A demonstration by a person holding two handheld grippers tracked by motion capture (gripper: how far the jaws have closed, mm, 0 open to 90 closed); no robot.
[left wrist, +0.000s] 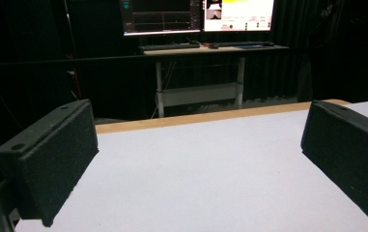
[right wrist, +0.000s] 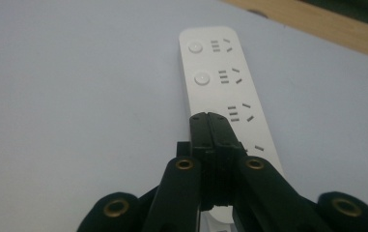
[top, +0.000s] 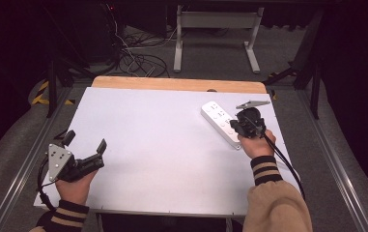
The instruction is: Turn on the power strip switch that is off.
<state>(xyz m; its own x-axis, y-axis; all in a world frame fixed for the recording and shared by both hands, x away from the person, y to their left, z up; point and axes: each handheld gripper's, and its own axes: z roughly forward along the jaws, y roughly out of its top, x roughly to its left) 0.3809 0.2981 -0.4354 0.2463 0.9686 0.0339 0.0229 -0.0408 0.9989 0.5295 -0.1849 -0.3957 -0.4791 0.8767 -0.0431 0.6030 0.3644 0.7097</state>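
Down at the lower left of the high view, the left gripper (top: 86,140) rests low over the white table (top: 162,145) with its jaws spread wide and nothing between them. Its own camera shows the same: two black pads at either side of the frame, bare white surface in the gap. My guess is that it is parked there, out of the way, ready if a second hold is wanted.

Further up and to the right, the right gripper (top: 235,126) is brought down over the white power strip (top: 218,118), which lies at an angle in the upper right part of the table, near the wooden edge (top: 176,84). In the right gripper view, the jaws are pressed together with no gap, their joined tip over the near half of the strip, just beside the third button's place in the row. Whether the tip touches the strip I cannot tell. Clenched jaws make a single blunt point, which suits pressing a switch rather than lifting.

Beyond the table, at the top of the left gripper view, a desk (left wrist: 210,48) carries lit monitors (left wrist: 196,14).
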